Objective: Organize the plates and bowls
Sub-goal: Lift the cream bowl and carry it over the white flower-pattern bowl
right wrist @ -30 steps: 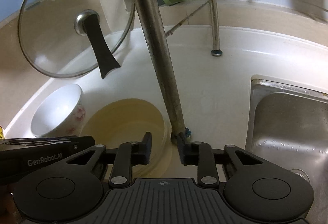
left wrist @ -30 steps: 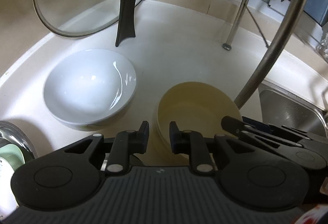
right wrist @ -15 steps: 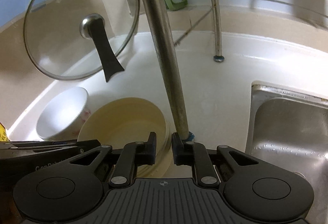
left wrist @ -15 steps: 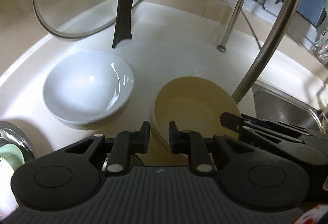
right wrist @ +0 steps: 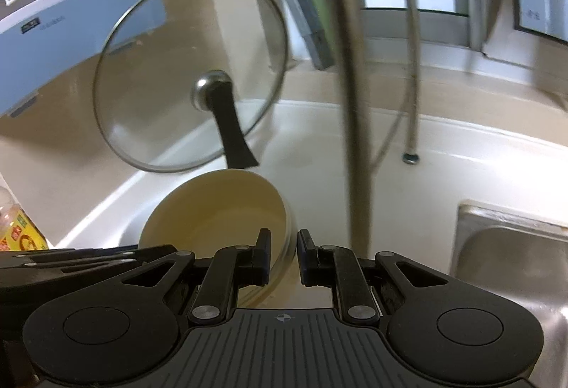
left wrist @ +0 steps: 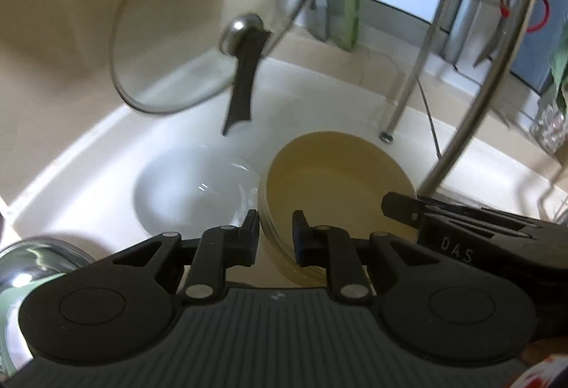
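A stack of cream bowls [left wrist: 337,189] hangs tilted a little above the white counter [left wrist: 319,103], held from both sides. My left gripper [left wrist: 275,231] is shut on its left rim, my right gripper [right wrist: 284,253] on its right rim. In each wrist view the other gripper shows at the far side of the cream stack [right wrist: 220,210]: the right one [left wrist: 408,210] and the left one [right wrist: 88,256]. A white bowl [left wrist: 195,196] sits on the counter just left of the stack. In the right wrist view it is hidden.
A glass pot lid [left wrist: 198,25] with a black handle leans against the back wall behind the bowls. Steel rack poles [left wrist: 497,68] stand close to the right of the stack. A steel sink [right wrist: 507,263] lies at the right, a shiny pot [left wrist: 32,256] at the near left.
Both grippers have risen and tilted up with the cream stack, which has left the counter. The right jaws narrowed onto its rim. The white bowl stayed put.
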Available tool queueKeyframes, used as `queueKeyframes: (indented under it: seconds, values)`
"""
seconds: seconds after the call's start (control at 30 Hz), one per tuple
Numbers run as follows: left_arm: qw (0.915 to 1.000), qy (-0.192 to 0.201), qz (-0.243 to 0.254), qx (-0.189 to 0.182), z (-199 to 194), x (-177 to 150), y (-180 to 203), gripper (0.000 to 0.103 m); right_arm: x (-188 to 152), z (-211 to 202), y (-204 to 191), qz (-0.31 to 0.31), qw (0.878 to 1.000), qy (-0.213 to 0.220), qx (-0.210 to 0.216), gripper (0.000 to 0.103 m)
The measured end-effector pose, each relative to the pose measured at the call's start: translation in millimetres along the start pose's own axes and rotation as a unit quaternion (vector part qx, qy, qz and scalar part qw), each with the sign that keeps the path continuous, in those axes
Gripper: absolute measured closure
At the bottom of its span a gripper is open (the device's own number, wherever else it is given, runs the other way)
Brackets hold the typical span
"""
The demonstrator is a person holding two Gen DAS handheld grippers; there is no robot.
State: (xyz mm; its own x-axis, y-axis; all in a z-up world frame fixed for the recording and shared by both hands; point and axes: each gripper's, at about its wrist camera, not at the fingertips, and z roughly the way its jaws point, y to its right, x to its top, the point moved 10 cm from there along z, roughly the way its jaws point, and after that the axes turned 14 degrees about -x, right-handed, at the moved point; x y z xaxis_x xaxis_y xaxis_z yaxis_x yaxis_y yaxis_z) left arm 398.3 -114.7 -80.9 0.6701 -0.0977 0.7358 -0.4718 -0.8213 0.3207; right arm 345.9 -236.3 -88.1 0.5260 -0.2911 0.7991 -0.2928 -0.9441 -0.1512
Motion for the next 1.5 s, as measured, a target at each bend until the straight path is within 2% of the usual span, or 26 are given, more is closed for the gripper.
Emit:
queueKeyframes:
  seconds: [0.27,0.47,0.93,1.5]
  values:
    - [0.9988,0.025,-0.02,0.038,-14,20,-41,0.086,16,22,-44,-0.018,0.999,-0.005,0.046,0.087]
    - [0.9974,0.021,-0.044,0.054,-10,25,-74,0.085,22,46,-73,-0.028,0.997,-0.022,0.07,0.087]
    - [0.9961,0.003,-0.063,0.061,1,21,-100,0.085,14,76,-92,-0.043,0.996,-0.048,0.068,0.087]
    - [0.9956,-0.012,-0.077,0.052,2,10,-103,0.086,11,76,-92,-0.037,0.995,-0.065,0.06,0.087]
